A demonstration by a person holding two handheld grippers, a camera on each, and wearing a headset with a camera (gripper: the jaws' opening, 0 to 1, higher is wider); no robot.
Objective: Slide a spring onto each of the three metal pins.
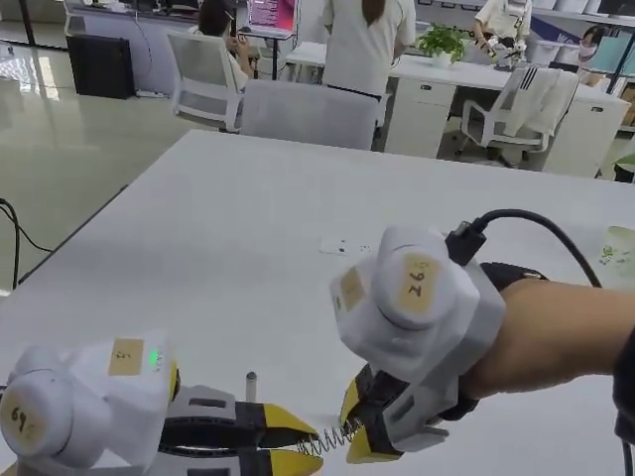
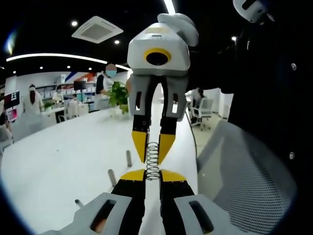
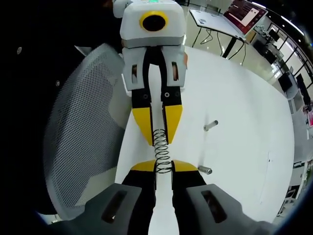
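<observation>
We hold one spring (image 2: pixel 152 160) between the two grippers, in the air just above the table's (image 1: pixel 248 218) near edge. The left gripper (image 2: pixel 152 176) pinches one end of it between its yellow tips, and the right gripper (image 3: pixel 164 167) pinches the other end the same way. The two face each other tip to tip, with the coil stretched across the short gap.

We judge that the task is at its start. The left gripper view gives us three pins standing upright in a row on the table, the first pin (image 2: pixel 128 157), the second pin (image 2: pixel 112 177) and the third pin (image 2: pixel 78 202), and all of them are bare. No spring sits on any pin, so all three are left to do. We see no other springs, so we cannot say where the rest lie.

The pins stand close to the near edge, just beside the left gripper's jaws, so the move across is short. One gripper would have to let go before the coil can drop over a pin. Toward the far edge and both side edges the white top lies open. On our side a mesh chair back (image 3: pixel 83 132) stands close against the near edge, which leaves us little room to pull back.
</observation>
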